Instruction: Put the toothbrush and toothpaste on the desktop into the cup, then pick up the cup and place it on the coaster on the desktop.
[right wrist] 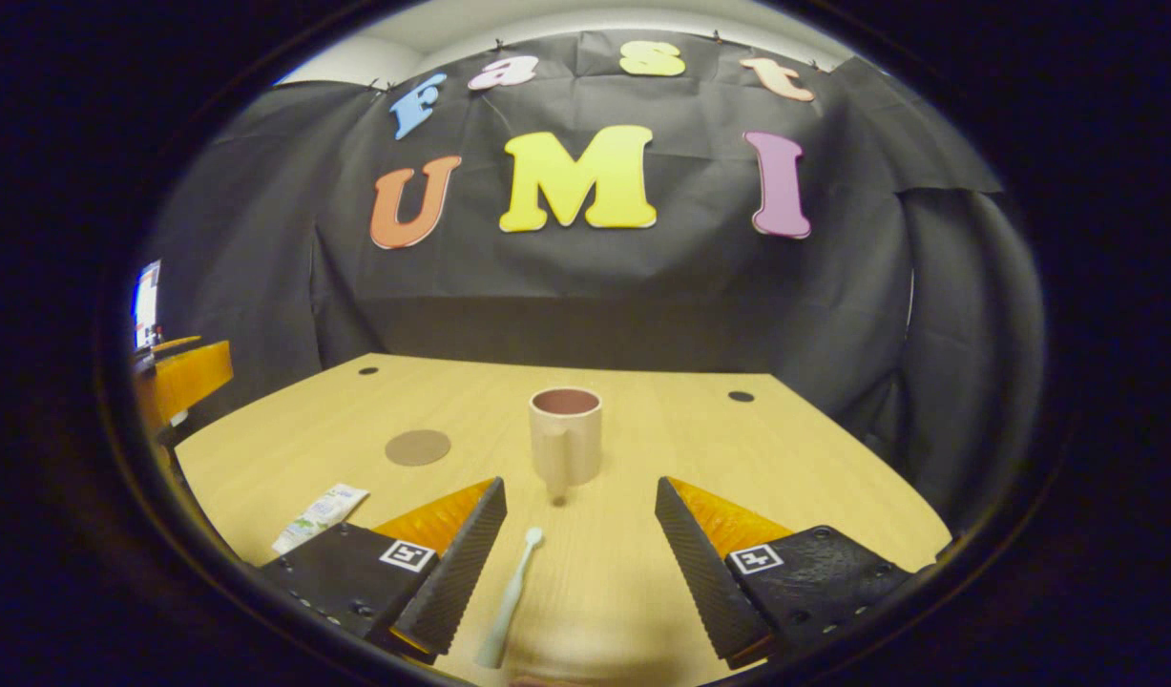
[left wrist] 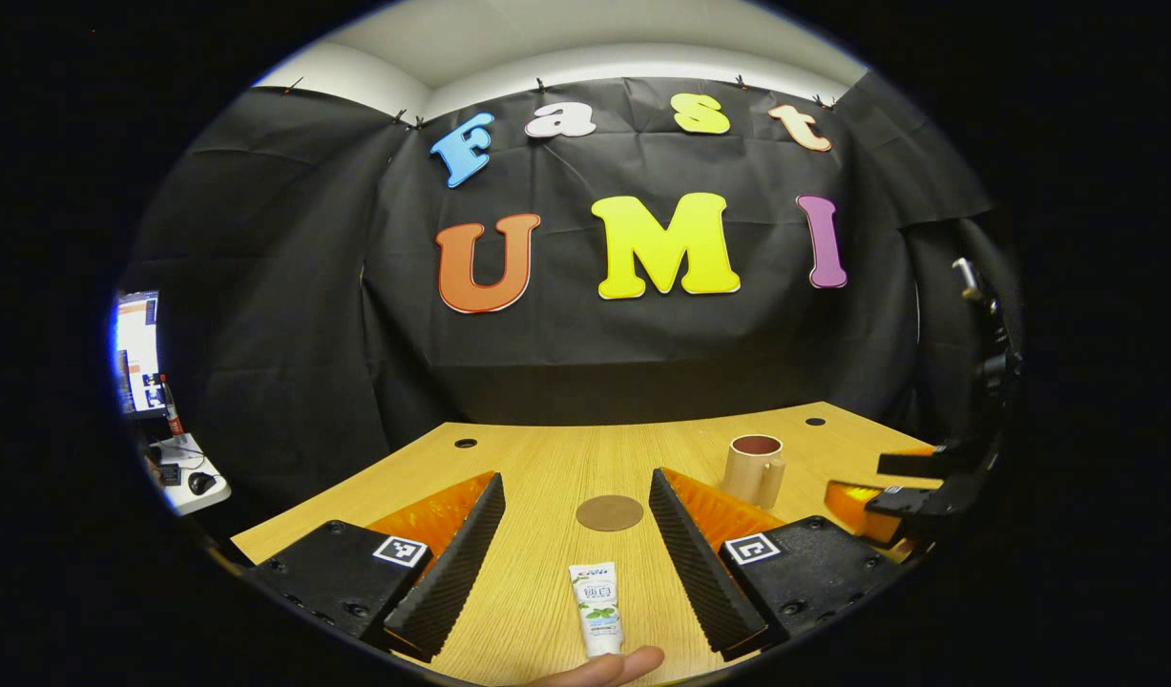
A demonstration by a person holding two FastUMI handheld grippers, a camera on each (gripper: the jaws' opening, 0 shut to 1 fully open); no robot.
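One toothpaste (left wrist: 596, 608) lies between the wide-open left gripper (left wrist: 577, 563) fingers, one toothbrush (right wrist: 510, 599) between the wide-open right gripper (right wrist: 579, 572), one apparently empty cup (right wrist: 566, 440) at twelve o'clock, one coaster (right wrist: 418, 447) at ten on the surface (right wrist: 785, 468).

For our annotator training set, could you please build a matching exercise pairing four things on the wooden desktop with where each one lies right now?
Things
1. white toothpaste tube
2. pale slim toothbrush
3. beige ceramic cup with a handle
4. round brown coaster

Places
A. standing upright on the desk, beyond the toothbrush head
B. lying flat between the open fingers of the right claw
C. flat on the desk just beyond the toothpaste
D. lying between the open fingers of the left claw, a fingertip at its near end

Pairs: 1-D, 2-B, 3-A, 4-C
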